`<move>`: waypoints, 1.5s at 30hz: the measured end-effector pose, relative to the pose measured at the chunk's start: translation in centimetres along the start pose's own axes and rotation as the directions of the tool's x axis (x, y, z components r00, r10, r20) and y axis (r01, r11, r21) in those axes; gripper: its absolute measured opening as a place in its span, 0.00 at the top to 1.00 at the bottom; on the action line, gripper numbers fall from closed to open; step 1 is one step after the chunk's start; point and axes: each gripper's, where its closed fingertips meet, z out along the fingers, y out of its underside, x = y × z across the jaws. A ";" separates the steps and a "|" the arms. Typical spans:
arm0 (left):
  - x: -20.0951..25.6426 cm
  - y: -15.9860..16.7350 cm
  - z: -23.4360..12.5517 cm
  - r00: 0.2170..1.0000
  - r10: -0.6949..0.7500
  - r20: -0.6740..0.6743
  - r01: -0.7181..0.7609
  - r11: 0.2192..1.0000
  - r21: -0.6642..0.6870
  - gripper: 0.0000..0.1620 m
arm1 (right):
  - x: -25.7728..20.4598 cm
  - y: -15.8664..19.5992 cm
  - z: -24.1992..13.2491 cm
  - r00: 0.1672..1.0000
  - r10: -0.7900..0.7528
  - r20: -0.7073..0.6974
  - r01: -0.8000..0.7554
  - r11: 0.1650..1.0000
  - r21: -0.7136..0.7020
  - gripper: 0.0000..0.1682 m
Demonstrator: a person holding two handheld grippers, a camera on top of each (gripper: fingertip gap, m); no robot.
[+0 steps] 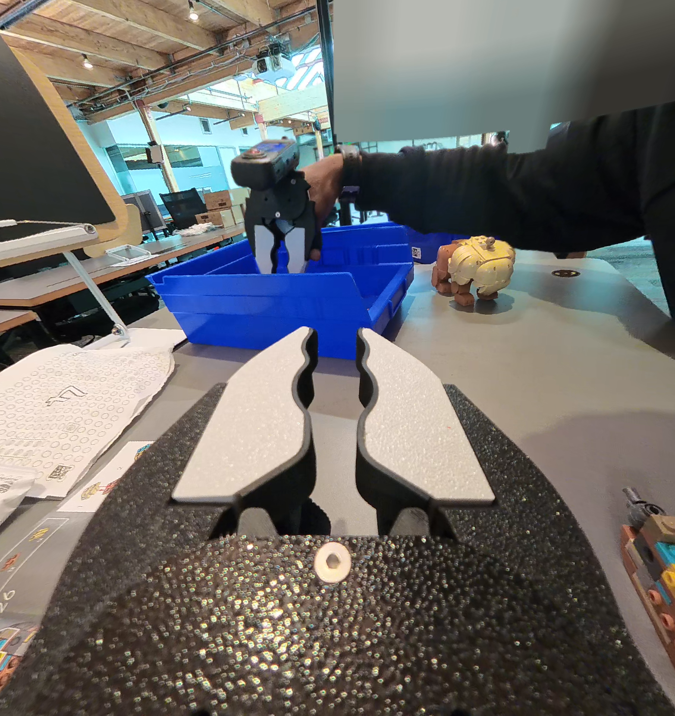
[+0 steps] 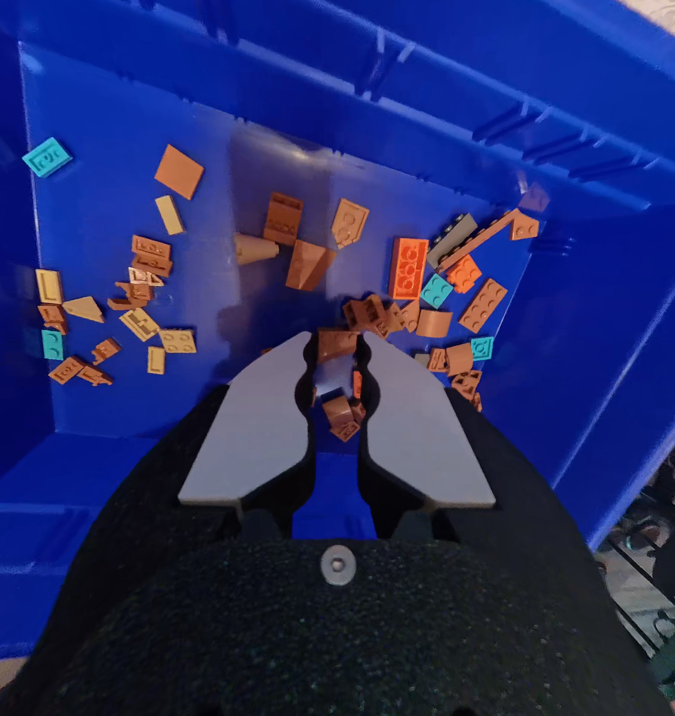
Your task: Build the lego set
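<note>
The blue bin (image 1: 270, 310) stands on the grey table ahead of my left gripper (image 1: 336, 337), which is open and empty just above the table. My right gripper (image 1: 281, 267) reaches down into the bin, held by a hand in a dark sleeve. In the right wrist view the bin floor (image 2: 212, 387) holds several loose brown, tan, orange and teal bricks. My right gripper (image 2: 336, 339) has its tips closed on a brown brick (image 2: 336, 348). A partly built brown, yellow and teal model (image 1: 669, 573) lies at the lower right.
A finished tan and brown animal figure (image 1: 475, 267) stands right of the bin. White printed sheets (image 1: 57, 403) and an instruction booklet (image 1: 18, 542) lie at the left. A dark board on a white stand (image 1: 26, 135) rises at the far left. Across from one pair of fingers to the other is roughly 30 cm.
</note>
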 end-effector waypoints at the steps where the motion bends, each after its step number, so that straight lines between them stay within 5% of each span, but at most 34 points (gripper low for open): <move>1: 0.0 0.0 0.0 1.000 0.001 0.000 -0.001 1.000 0.001 0.89 | -0.1 -0.1 -0.5 1.000 0.004 -0.014 -0.004 1.000 -0.003 0.88; 10: 0.5 0.1 -0.1 1.000 -0.009 -0.023 0.009 1.000 -0.012 0.89 | -2.3 -2.0 -8.1 0.946 0.171 -0.274 -0.183 0.983 -0.018 0.86; 17: 2.1 -0.6 0.3 0.997 -0.001 -0.076 0.001 1.000 0.004 0.87 | -6.6 -10.4 -13.1 0.776 0.386 -0.499 -0.237 0.911 0.337 0.88; 21: 3.7 -1.1 0.2 0.986 0.033 -0.163 -0.032 0.999 0.007 0.81 | -11.0 -17.6 -12.0 0.769 0.421 -0.481 -0.094 0.819 0.567 0.91; 26: 9.2 -0.8 -2.2 0.856 -0.012 -0.517 -0.084 0.983 -0.161 0.70 | -14.8 -22.9 -8.3 0.784 0.481 -0.393 -0.021 0.653 0.757 0.95; 30: 12.8 -1.1 -5.3 0.730 -0.118 -0.673 -0.112 0.951 -0.288 0.65 | -16.2 -24.5 -5.4 0.810 0.440 -0.387 -0.016 0.677 0.736 0.96; 37: 14.4 5.0 -7.8 0.716 -0.155 -0.680 -0.401 0.706 -0.583 0.62 | -16.7 -25.5 -2.7 0.841 0.408 -0.356 -0.039 0.701 0.713 0.96; 41: 14.4 7.5 -8.9 0.714 -0.233 -0.660 -0.442 0.582 -0.683 0.79 | -17.0 -25.7 -1.5 0.851 0.380 -0.362 -0.032 0.727 0.686 0.96; 45: 13.7 7.8 -8.6 0.727 -0.337 -0.598 -0.334 0.588 -0.737 0.83 | -17.2 -25.9 -1.2 0.859 0.375 -0.349 -0.033 0.721 0.693 0.96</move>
